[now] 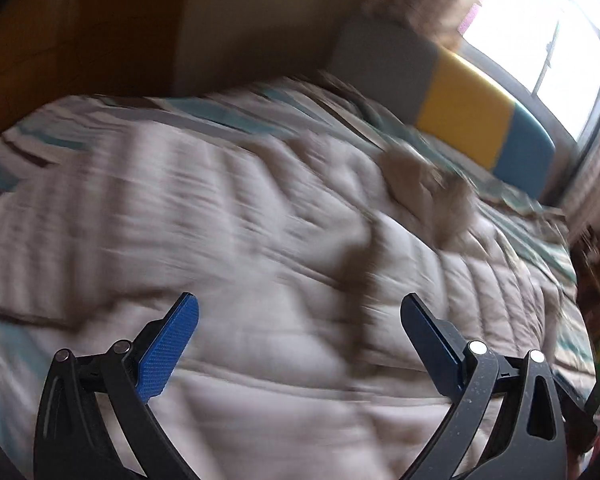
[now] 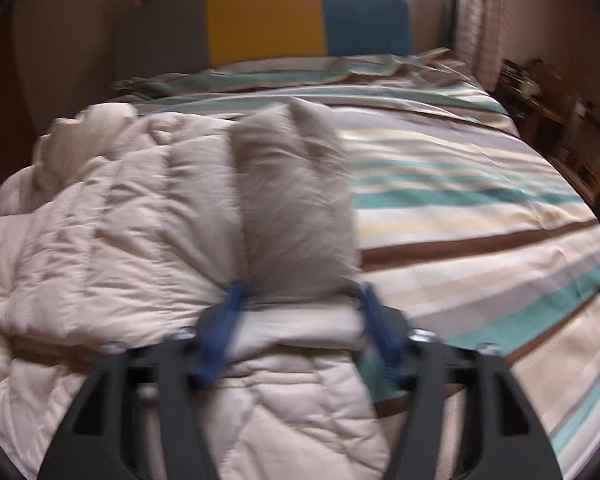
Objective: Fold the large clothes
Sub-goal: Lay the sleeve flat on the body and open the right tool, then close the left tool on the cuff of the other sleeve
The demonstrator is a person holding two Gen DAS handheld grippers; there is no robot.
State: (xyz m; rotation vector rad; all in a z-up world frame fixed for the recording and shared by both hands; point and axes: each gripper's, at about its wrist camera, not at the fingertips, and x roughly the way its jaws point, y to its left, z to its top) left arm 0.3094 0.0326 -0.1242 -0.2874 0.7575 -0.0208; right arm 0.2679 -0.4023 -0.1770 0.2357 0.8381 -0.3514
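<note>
Our left hand-held gripper (image 1: 299, 308) and right hand-held gripper (image 2: 302, 294) share one build: curved matte-black arms with triangular cut-outs, round silver pivot pins, and textured blue pads (image 1: 168, 354) lining each finger's inner face

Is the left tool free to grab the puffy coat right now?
Probably yes. The left tool is open and empty above the coat, with nothing between them, though the view is blurred.
</note>
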